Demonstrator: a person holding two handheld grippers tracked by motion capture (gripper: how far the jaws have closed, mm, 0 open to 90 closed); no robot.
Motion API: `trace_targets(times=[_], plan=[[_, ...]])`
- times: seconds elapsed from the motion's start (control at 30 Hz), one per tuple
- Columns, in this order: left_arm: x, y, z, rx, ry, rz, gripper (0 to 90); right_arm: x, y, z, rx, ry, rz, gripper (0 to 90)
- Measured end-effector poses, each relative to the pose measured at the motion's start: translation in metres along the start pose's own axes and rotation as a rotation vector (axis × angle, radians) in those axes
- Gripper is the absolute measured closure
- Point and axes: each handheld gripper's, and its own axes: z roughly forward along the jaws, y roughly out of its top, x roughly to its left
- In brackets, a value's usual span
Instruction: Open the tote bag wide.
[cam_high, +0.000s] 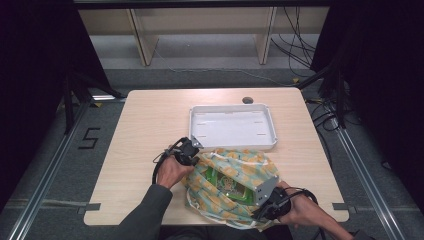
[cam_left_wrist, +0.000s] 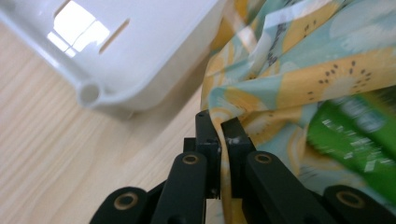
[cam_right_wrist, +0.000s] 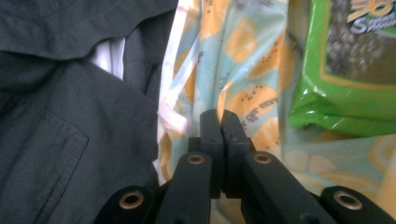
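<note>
Plainly soft goods: a thin printed fabric bag (cam_high: 235, 187), pale blue-green with yellow fruit slices, slumped on the near part of the wooden table (cam_high: 145, 125), just in front of the white plastic tray (cam_high: 232, 127) and touching its near edge. Inside, a green snack packet (cam_high: 227, 184), glossy and crinkly, probably light and easily crushed. Limp cloth, so no shape of its own; sags wherever unsupported, bunches rather than slides, and likely tips the slick packet out if one side drops.

Left gripper (cam_left_wrist: 219, 123) closed on a fold of the bag's rim at the tray side, cloth running down between the pads. Right gripper (cam_right_wrist: 218, 116) shut at the near edge beside the white drawstring or handle tape (cam_right_wrist: 170, 116); jaws together, cloth most likely pinched between them, though hard to make out from the right gripper view. Dark sleeve (cam_right_wrist: 70, 140) close alongside.

Best hold: opposite rim edges, near hems or handles where layers double up. Even tension on both sides, no hard tug on the thin fabric.
</note>
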Motion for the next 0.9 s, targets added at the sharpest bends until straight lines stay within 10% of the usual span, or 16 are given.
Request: trace_targets(times=[0.2, 0.4, 0.6, 0.8, 0.9], plan=[[0.004, -0.004, -0.006, -0.031, -0.031, -0.065, 74.1, -0.005, 0.002, 0.0, -0.014, -0.003, 0.036, 80.5], [-0.011, 0.005, -0.047, -0.138, -0.059, -0.074, 44.7, -0.009, 0.013, -0.035, -0.221, -0.092, 0.114, 58.2], [-0.042, 0.005, -0.09, -0.221, -0.077, 0.008, 39.0, -0.024, 0.029, -0.056, -0.324, -0.244, 0.137, 53.3], [-0.074, -0.016, -0.098, -0.223, -0.273, 0.022, 37.5, -0.042, 0.037, -0.032, -0.213, -0.284, 0.203, 49.2], [-0.083, -0.027, -0.085, -0.239, -0.448, -0.004, 30.5, -0.05, 0.039, -0.022, -0.182, -0.294, 0.233, 51.7]])
